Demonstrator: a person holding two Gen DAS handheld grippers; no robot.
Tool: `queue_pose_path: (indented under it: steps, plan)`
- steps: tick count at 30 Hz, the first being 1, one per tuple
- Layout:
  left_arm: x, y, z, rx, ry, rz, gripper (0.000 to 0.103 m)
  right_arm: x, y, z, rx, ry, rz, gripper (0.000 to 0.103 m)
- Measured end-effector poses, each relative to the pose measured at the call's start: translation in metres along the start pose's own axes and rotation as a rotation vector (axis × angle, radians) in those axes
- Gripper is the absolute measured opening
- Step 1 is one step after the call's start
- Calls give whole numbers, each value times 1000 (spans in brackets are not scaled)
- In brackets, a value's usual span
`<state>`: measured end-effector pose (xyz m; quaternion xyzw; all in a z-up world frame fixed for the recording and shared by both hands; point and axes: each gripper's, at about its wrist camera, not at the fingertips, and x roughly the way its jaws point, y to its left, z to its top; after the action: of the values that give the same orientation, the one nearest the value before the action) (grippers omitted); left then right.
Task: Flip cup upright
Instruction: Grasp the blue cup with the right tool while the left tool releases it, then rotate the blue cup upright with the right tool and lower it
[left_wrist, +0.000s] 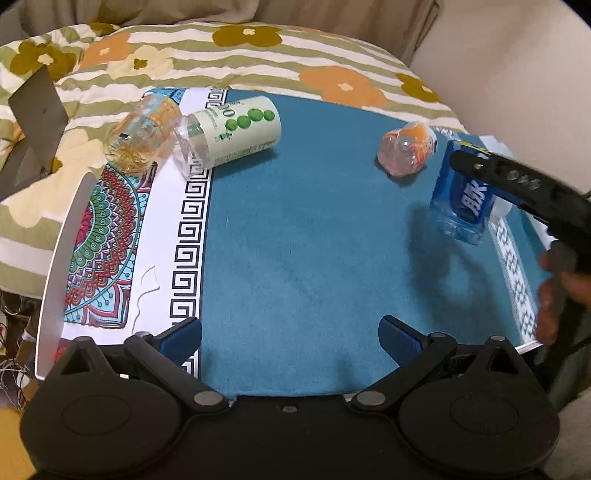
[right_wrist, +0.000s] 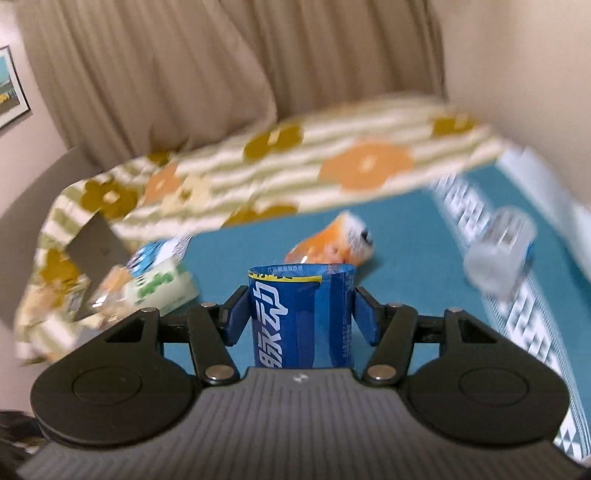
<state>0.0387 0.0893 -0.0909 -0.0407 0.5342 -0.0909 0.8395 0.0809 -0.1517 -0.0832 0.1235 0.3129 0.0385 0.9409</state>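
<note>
A clear cup with a blue label (left_wrist: 461, 195) is held by my right gripper (left_wrist: 465, 162) above the right side of the blue mat (left_wrist: 295, 240), tilted with its base toward me. In the right wrist view the blue cup (right_wrist: 301, 317) sits between the blue pads (right_wrist: 234, 319), and the right gripper (right_wrist: 301, 317) is shut on it. My left gripper (left_wrist: 290, 336) is open and empty low over the mat's near edge. Lying on their sides are a green-dotted cup (left_wrist: 232, 129), a gold-labelled cup (left_wrist: 144, 133) and an orange-labelled cup (left_wrist: 406, 147).
A small clear cup (right_wrist: 498, 251) lies at the mat's right border. A floral striped quilt (left_wrist: 221, 51) lies behind the table. A grey panel (left_wrist: 37, 122) stands at the far left. The table's left edge (left_wrist: 55, 266) drops off to clutter below.
</note>
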Motion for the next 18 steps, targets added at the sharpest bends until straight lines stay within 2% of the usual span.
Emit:
queue_pose_path:
  steps: [3,8,13,18]
  plan:
    - [6,2,-2,23,12,0,103,10,13,-16,-42,-74,-80,74]
    - [17,2,-4,61,43,-1,103,25,21,-35,-88,-147,-137,74]
    - [23,1,-4,81,52,-14,103,36,24,-44,-86,-135,-152,74]
    - [26,0,-4,97,57,-15,103,30,24,-51,-100,-118,-155,75]
